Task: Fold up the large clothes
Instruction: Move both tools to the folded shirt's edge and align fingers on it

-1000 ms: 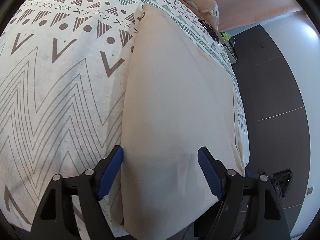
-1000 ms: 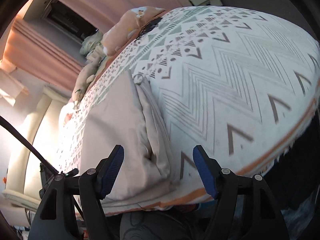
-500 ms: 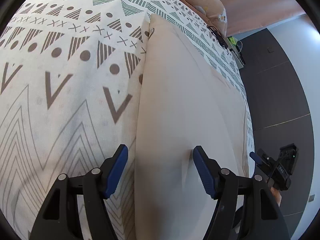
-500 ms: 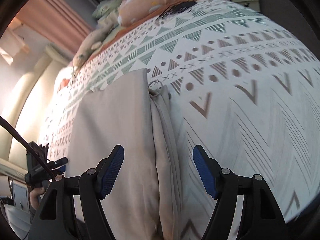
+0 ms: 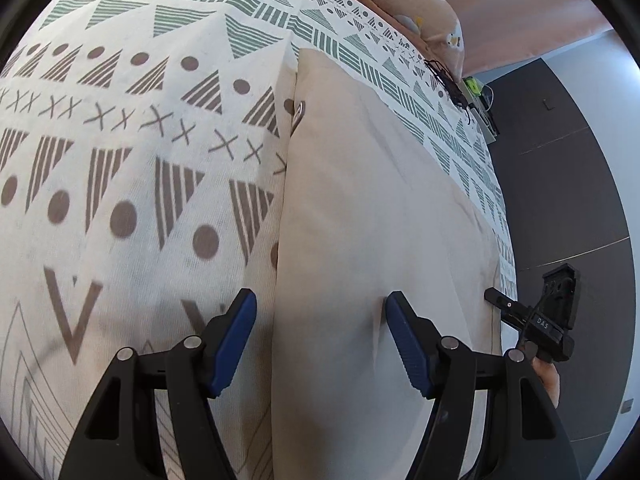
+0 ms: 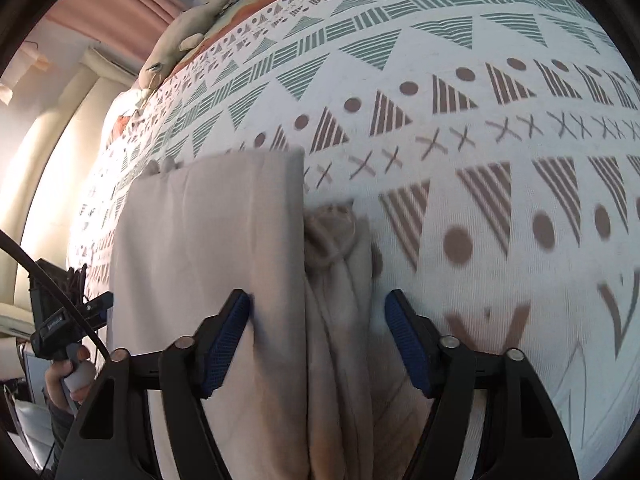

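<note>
Bright daylight, strong fisheye bend, motion blur in the right wrist view.
Both views curve hard toward black corners. In the right wrist view, glare from the far left washes out the cream headboard, and the bedspread pattern smears near the lens. The left wrist view is sharper, evenly lit, with soft shadow under the folded beige garment.

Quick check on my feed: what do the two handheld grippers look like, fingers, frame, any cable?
Both match: the left gripper and right gripper have black angular frames with silver pivot pins and ribbed blue finger pads. A thin black cable trails past the left unit in the right wrist view.
</note>
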Demonstrator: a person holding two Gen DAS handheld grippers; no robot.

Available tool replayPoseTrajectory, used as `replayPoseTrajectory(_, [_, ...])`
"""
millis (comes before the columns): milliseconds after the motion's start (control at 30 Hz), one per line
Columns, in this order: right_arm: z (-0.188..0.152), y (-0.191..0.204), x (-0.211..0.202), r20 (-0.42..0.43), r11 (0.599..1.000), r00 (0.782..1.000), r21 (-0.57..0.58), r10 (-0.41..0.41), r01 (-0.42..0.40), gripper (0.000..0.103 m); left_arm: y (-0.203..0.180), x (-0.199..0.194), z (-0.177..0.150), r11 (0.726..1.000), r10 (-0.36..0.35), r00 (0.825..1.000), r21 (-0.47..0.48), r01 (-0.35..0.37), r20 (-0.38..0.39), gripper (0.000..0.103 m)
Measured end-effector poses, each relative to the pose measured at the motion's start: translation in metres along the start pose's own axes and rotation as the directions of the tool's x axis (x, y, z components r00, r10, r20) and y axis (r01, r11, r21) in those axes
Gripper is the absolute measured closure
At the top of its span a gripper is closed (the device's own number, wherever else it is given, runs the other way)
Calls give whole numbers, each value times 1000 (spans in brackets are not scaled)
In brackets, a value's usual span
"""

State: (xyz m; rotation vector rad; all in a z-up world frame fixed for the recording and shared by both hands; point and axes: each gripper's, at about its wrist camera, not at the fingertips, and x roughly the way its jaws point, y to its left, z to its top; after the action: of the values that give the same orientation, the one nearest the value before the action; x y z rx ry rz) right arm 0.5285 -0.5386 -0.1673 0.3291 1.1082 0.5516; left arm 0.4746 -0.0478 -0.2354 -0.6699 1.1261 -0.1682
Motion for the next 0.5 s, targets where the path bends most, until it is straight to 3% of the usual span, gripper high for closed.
replayPoseTrajectory(33, [4, -2, 2, 6, 1000, 1000, 9, -7, 7, 52, 0, 1, 2, 1000, 4, 1000, 2, -4, 3, 35])
replayPoseTrajectory(133, [11, -11, 5, 27, 999, 1000, 41, 12, -13, 62, 1, 3, 10, 1000, 7, 1000, 0, -7, 11, 40])
replayPoseTrajectory(267, [11, -20, 12, 8, 994, 996, 66, 91, -91, 63, 7, 4, 14, 1000, -9, 1000, -14, 9, 9, 41])
replayPoseTrajectory(367, [10, -28, 22, -55, 975, 978, 105, 201, -194, 62, 7, 7, 17, 1000, -11, 1000, -17, 11, 6, 41])
replayPoseTrajectory(500, [9, -26, 35, -93, 967, 966, 102, 242, -232, 56, 2, 13, 24, 1000, -3, 1000, -11, 3, 6, 41])
